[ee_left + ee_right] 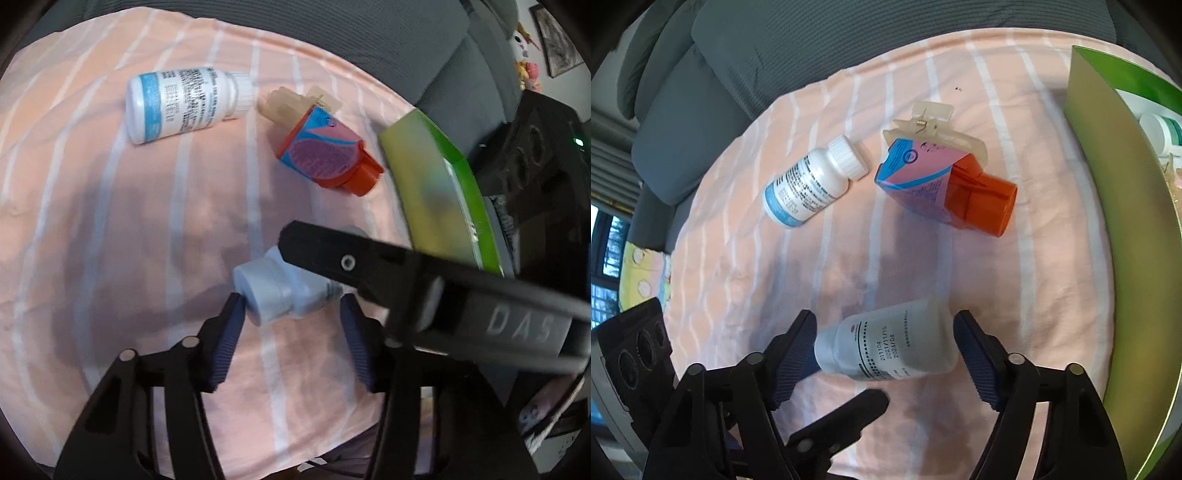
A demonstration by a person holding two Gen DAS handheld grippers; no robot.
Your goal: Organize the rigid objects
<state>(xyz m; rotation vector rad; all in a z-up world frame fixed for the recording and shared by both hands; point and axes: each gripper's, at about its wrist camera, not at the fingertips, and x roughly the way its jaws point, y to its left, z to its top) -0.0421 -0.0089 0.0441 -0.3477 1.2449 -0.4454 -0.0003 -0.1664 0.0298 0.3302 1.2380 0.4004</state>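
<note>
Left wrist view: left gripper [291, 314] spread wide around the blue cap [258, 291] of a small bottle lying on the striped cloth [110, 221]; one pad [231, 332] touches the cap. Right wrist view: right gripper [886, 354] spread wide around the translucent bottle [890, 343], lying beside the green box [1126, 221]

Pink white-striped cloth [110, 221] over a grey sofa [746, 55]; plush toys [526, 55] beyond.
</note>
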